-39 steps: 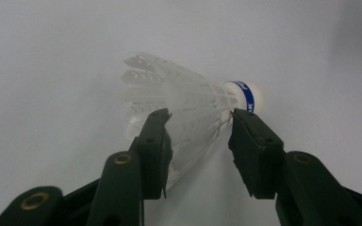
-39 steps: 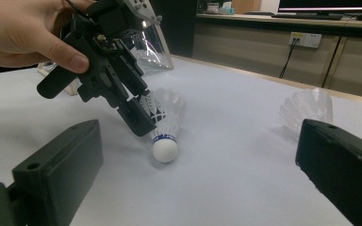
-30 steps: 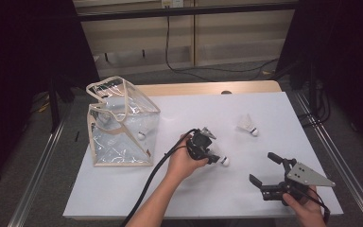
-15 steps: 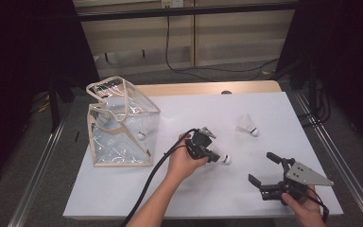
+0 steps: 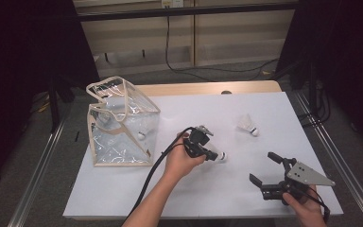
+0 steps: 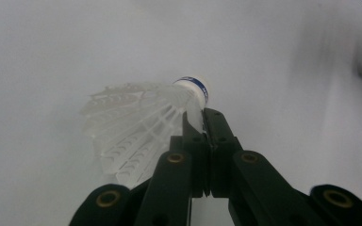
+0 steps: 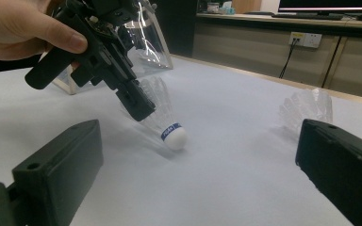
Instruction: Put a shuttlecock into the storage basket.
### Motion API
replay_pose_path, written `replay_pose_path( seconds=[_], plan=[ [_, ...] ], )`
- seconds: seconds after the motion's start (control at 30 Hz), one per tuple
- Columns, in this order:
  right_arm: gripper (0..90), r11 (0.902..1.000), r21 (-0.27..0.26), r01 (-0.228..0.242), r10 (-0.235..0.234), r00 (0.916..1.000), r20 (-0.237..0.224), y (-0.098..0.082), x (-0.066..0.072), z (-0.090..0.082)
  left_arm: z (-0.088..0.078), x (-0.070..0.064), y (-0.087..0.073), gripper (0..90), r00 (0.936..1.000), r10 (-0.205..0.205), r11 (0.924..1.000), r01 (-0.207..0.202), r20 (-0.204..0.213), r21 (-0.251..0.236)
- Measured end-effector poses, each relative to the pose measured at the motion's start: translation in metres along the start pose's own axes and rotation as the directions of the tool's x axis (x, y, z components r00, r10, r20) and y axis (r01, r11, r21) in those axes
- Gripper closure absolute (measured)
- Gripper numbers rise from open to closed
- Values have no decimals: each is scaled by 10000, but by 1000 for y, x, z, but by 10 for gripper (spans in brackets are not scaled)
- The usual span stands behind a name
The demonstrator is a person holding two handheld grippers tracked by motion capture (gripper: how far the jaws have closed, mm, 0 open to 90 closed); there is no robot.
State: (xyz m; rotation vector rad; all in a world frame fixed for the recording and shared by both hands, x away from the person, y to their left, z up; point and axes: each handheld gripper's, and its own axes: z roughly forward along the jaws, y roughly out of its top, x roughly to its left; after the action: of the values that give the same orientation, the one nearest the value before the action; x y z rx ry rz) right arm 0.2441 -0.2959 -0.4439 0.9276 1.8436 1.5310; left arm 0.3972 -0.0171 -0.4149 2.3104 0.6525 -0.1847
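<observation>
Shuttlecock [image 6: 136, 122] lies mid-table, right of the clear bag [image 5: 120, 125]. Left gripper [image 5: 212, 154] jaws have just been closing and now pinch its feathers near the cork, so it looks ready to lift bagward. Right gripper [image 5: 270, 169] hangs open nearby, empty. Second shuttlecock [image 5: 248, 125] waits beyond.

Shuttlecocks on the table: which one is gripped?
The near shuttlecock, pinched in the left gripper. The far shuttlecock lies free toward the back right.
</observation>
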Motion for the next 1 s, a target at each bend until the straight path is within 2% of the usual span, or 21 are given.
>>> replay_pose_path(
  seconds=[0.23,0.57,1.0],
  plan=[
    [8,10000,-26,14,-14,10000,13,0,-1,0,-9,-1,0,890,9999,105,9996,-102,-118,260],
    [7,10000,-8,14,-14,10000,-1,0,0,0,-20,-1,2,893,9994,-335,9986,337,-39,406],
    [8,10000,-48,-27,27,10000,0,1,0,0,-32,-2,6,893,9994,-335,9979,339,-66,561]
  ],
)
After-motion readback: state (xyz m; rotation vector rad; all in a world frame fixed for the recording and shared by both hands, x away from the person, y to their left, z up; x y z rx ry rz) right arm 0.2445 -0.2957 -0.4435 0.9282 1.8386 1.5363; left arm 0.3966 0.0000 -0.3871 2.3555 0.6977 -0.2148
